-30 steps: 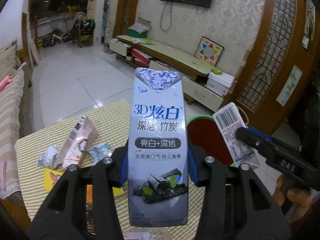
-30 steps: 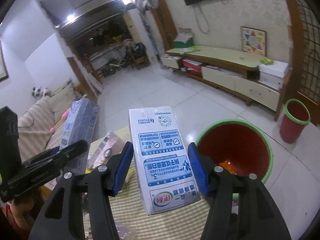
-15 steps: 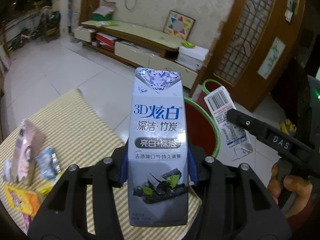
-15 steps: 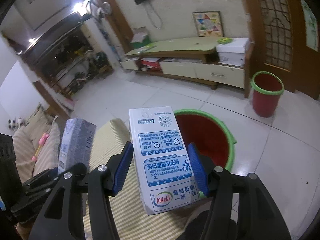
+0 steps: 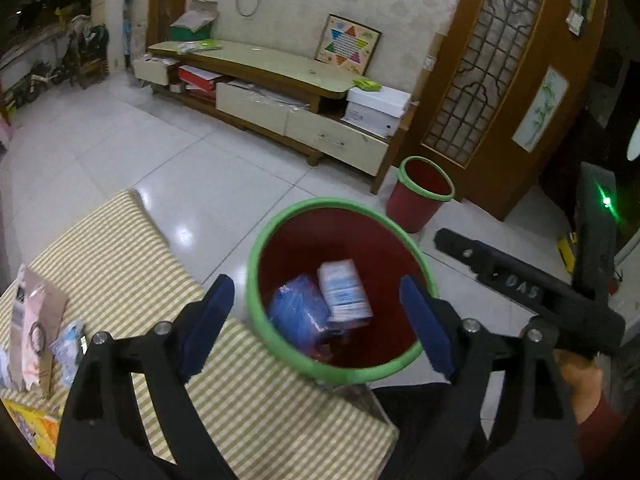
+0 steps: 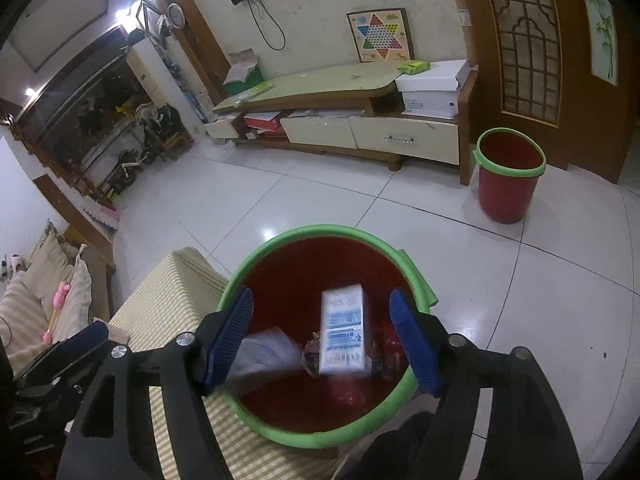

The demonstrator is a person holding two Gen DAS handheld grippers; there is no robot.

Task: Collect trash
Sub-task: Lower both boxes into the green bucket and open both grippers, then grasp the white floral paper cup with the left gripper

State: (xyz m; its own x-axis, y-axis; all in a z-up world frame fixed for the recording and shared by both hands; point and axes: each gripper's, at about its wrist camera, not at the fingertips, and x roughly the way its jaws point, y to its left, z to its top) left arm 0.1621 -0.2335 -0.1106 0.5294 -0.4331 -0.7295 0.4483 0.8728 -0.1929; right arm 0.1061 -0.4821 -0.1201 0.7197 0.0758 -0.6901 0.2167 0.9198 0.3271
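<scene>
A red bin with a green rim (image 5: pixel 276 232) (image 6: pixel 416 272) stands at the table's edge. Both grippers hang open and empty over it. Between the jaws of my left gripper (image 5: pixel 316 324) I see a blurred blue-grey box (image 5: pixel 298 312) and the white milk carton (image 5: pixel 344 288) inside the bin. My right gripper (image 6: pixel 324 340) is also above the bin; the milk carton (image 6: pixel 343 330) and the blurred grey toothpaste box (image 6: pixel 266 350) are in it. The right gripper (image 5: pixel 500 276) shows at the right of the left wrist view.
The striped table cloth (image 5: pixel 108 268) carries a pink packet (image 5: pixel 34 316), a clear wrapper (image 5: pixel 68 344) and a yellow packet (image 5: pixel 32 428) at the left. A second small red bin (image 5: pixel 424 192) (image 6: pixel 508 176) stands by the TV cabinet (image 5: pixel 280 96). White tiled floor lies beyond.
Both grippers swung over the bin and opened. The toothpaste box left my left gripper and the milk carton left my right gripper; both are now in the bin.
</scene>
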